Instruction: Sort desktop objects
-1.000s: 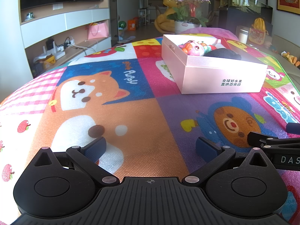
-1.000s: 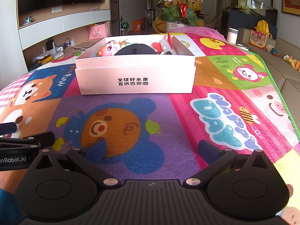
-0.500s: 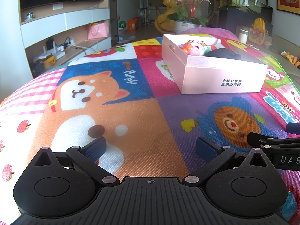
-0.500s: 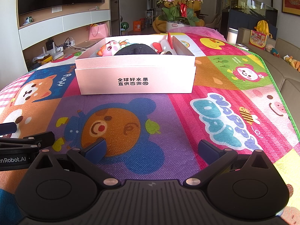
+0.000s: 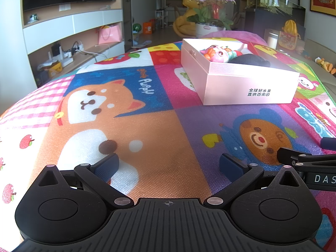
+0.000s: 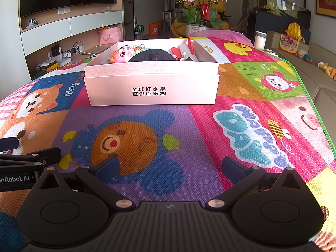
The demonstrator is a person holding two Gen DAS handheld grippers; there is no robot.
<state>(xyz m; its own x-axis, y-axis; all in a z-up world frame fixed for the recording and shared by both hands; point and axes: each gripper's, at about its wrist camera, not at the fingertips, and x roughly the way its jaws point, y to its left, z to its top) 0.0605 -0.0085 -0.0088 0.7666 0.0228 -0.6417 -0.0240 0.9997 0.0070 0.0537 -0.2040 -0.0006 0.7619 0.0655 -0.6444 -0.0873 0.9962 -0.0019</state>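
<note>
Where the cartoon play mat (image 5: 159,126) spreads over the whole work surface, its patchwork of animal panels fills most of both views. Puppy panel sits at 10 o'clock in the left wrist view; bear-face panel (image 6: 124,145) lies dead ahead of the right gripper, toward 12.

Pale pink open box (image 6: 151,84) stands on the mat, at 12 o'clock in the right wrist view and at 1 o'clock in the left wrist view (image 5: 247,84). Black printed characters on its near wall. Sorted objects lie inside: a dark black rounded item (image 6: 153,56) in the middle, a pink cartoon animal toy (image 6: 122,55) in the box's 10 o'clock corner, a red-and-white item (image 6: 183,51) toward its 2 o'clock corner. Exact nature of the last two small pieces cannot be told.

Left gripper (image 5: 169,164) hangs low over the mat, well apart from the box, blue-padded fingers (image 5: 107,164) spread wide, nothing between them. Right gripper (image 6: 171,166) likewise low over the bear panel, fingers (image 6: 232,167) wide apart and empty. Each gripper shows at the other's side edge, so the two sit side by side, near each other.

Potted orchid (image 6: 201,10) stands beyond the far mat edge at 12 o'clock.
</note>
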